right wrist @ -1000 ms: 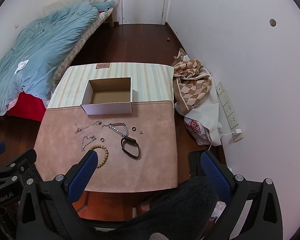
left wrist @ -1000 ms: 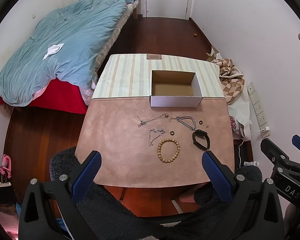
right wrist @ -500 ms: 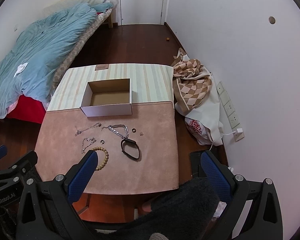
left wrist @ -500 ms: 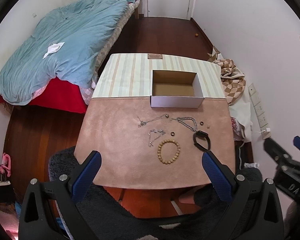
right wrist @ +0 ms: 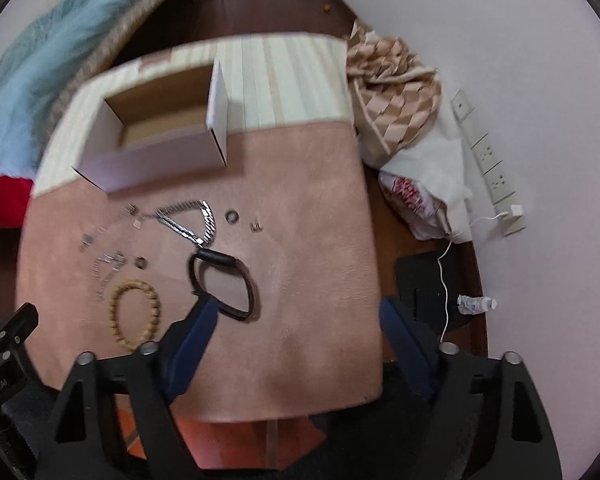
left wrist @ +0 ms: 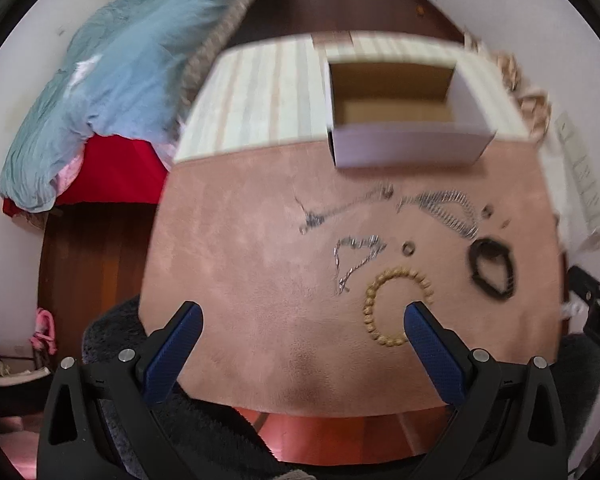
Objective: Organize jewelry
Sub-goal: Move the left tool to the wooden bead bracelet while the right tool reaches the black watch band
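Both grippers have been lowered toward the table [left wrist: 228,280]. The left gripper [left wrist: 302,322] is held wide, empty. The right gripper [right wrist: 296,318] jaws are closing on nothing. Jewelry lies at twelve o'clock: bead bracelet [left wrist: 374,292], black band [right wrist: 244,280], below the open box [left wrist: 412,146].

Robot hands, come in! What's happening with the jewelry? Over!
Left gripper open, empty. Right gripper closing, nothing between jaws. Jewelry on mat, box empty. Nothing blocking.
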{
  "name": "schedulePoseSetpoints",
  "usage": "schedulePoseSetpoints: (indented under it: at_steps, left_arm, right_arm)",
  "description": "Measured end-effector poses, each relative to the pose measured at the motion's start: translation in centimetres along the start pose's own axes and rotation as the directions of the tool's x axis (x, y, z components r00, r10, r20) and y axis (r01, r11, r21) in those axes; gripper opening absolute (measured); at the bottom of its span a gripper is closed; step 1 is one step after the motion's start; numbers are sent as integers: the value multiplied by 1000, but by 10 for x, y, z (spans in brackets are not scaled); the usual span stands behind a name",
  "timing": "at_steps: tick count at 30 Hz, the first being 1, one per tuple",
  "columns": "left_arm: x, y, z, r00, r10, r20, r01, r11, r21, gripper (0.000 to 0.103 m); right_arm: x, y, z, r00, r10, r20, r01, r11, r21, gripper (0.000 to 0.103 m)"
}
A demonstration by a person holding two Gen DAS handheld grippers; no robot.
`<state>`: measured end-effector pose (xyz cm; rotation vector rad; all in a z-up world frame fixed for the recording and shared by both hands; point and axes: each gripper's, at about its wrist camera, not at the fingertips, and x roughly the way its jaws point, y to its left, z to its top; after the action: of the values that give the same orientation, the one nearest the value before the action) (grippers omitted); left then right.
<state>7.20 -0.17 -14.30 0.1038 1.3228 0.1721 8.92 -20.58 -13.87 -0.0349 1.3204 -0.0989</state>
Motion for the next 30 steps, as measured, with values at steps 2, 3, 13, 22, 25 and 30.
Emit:
schedulePoseSetpoints:
  at_steps: [2,3,13,22,25,30]
  left_arm:
    - [22,-5,0,999,-11,-52,12,1000,13,103]
    - [29,-5,-1,998,-7,-65,8,1000,15,103]
    - [74,-12,-7,988,-30,-152,30,1000,-1,103]
    - [85,-9,-12,982,-100,-160,99,995,-9,102]
    - [94,-7,-14,975,-147,-168,146,989,-20,102]
    - [100,-17,-14,969,-197,-151,201,980,11,68]
  right_arm:
    - [25,6,1,1000,-1,-29,1,1000,-10,73]
    - [37,9,1,999,7,-48,-8,1000,-11,70]
    - [94,25,3,991,62,-120,-64,998,-10,31]
    - [74,32,-15,995,84,-61,-86,996,-30,3]
    - [65,28,-25,994,92,-52,-93,995,-21,3]
    - [63,24,-37,995,86,-54,-87,996,-6,3]
